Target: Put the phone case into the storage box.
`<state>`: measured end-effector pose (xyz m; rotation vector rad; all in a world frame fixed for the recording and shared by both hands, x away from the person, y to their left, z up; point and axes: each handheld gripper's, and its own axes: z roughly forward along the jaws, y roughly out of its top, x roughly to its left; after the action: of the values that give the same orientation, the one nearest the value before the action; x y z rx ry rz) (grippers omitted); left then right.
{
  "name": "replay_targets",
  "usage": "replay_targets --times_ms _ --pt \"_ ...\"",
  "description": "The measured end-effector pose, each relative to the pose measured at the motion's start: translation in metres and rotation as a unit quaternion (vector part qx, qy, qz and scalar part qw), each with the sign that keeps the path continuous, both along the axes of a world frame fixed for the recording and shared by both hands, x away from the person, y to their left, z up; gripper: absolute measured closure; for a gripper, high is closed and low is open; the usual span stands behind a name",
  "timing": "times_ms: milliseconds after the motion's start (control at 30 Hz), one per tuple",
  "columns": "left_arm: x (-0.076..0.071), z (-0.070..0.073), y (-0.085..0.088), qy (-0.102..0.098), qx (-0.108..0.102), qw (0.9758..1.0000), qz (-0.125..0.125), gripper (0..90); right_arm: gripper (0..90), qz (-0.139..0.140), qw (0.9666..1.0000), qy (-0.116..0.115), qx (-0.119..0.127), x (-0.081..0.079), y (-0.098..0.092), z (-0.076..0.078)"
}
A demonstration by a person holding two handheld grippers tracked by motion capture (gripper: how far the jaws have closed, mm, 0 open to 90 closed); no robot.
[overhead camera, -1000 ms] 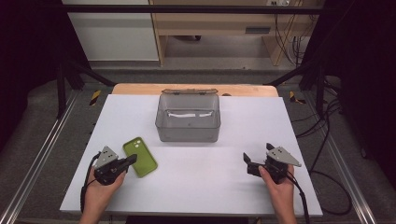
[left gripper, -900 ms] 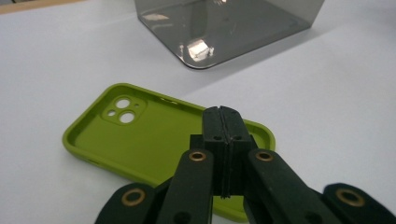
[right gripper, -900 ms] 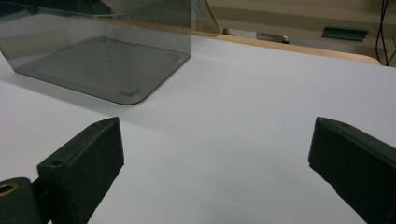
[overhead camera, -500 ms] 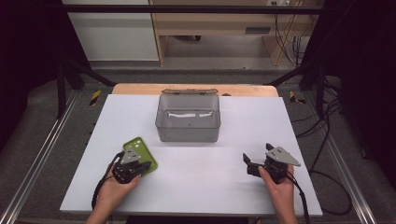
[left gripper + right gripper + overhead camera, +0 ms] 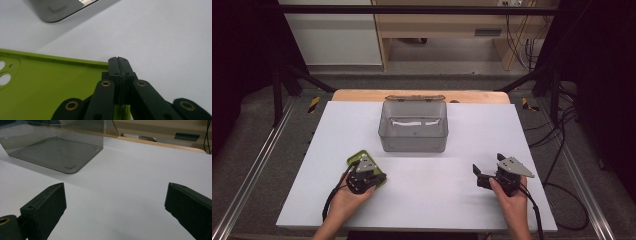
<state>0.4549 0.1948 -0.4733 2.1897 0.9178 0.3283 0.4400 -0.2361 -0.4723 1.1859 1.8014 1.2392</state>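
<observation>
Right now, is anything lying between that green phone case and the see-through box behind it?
Nothing visible does: bare white table separates the green phone case from the clear box. The left gripper, fingers shut, sits over the case.

the white counter is evenly and brightly lit from above, while the floor and frame around it sink into deep shadow. the clear bin casts only a faint, soft shadow on the counter just in front of it, and its near wall carries pale reflections. the high view is slightly soft and grainy. in the left gripper view the green phone case is bright and saturated, the black jaws close to the lens are a little soft, and the bin's base above them shows a white glint.
</observation>
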Motion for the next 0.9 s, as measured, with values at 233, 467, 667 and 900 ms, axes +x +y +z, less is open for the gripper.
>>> replay_targets --times_ms 233,467,667,900 --pt "-0.001 -0.001 -0.029 0.000 -0.005 0.9999 -0.010 90.0 4.2 -0.004 1.0000 0.002 0.004 0.000 -0.001 0.001" --pt "-0.005 -0.002 -0.062 0.001 -0.013 0.9996 -0.027 90.0 4.2 -0.008 0.9999 0.003 0.006 0.000 -0.002 0.001" --pt "-0.009 -0.003 -0.086 0.003 -0.021 0.9990 -0.040 90.0 4.2 -0.013 0.9999 0.002 0.005 0.000 -0.003 0.001" --pt "-0.013 -0.003 -0.110 0.004 -0.021 0.9980 -0.059 90.0 4.2 -0.017 0.9998 0.003 0.005 -0.001 -0.005 0.002"
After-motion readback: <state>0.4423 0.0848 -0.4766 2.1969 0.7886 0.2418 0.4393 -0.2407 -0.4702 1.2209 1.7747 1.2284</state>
